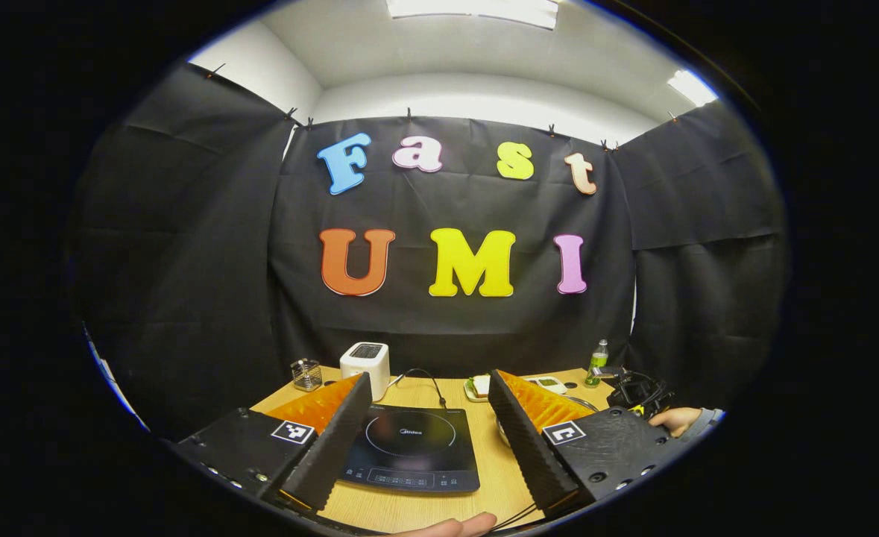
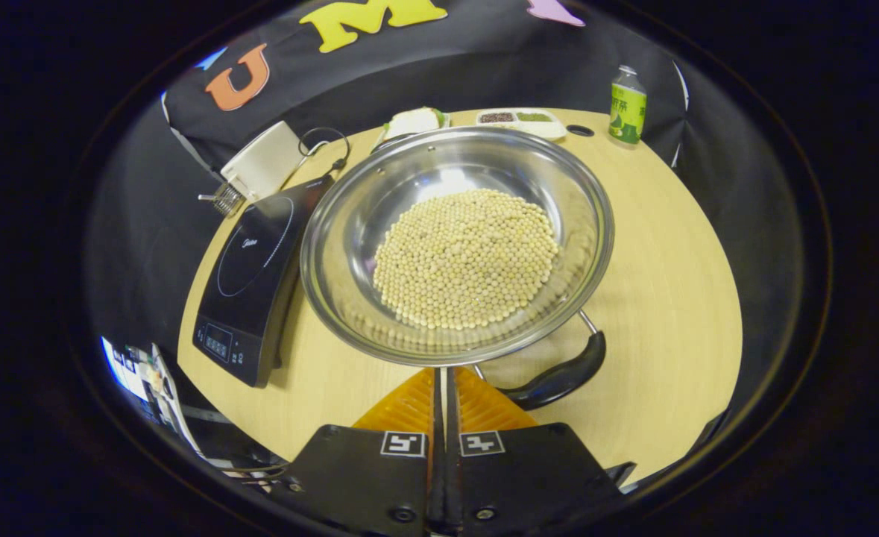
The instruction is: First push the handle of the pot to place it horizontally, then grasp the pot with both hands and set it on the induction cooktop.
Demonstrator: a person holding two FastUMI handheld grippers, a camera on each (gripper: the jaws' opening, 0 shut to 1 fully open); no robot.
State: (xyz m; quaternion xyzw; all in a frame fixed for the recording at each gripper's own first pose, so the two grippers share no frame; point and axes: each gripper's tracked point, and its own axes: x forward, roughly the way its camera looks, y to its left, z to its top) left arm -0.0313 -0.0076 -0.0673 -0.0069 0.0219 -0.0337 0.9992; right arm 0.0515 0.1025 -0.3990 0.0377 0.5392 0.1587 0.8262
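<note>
Left gripper [image 1: 430, 399] spread wide above induction cooktop [image 1: 412, 450]. Right gripper [image 2: 443, 380] pressed together just before steel pot [image 2: 456, 242] of beans [image 2: 465, 257], beside black handle [image 2: 558, 377].

Pot [image 1: 581, 403] in left gripper view: mostly hidden behind the 3 o'clock finger, a rim sliver visible. Hand [image 1: 676, 419] at 4 o'clock cut off by the picture's edge; fingertips [image 1: 454, 526] at 6 o'clock likewise cut off. Handle [image 2: 558, 377] in right gripper view: near end hidden behind closed jaws, attachment hidden under the rim. Toaster [image 2: 264, 160] at 10 o'clock partly cropped. Tray [image 2: 521, 119] contents too small to tell. Table [image 2: 670, 298] edge cut off at 5 o'clock.
</note>
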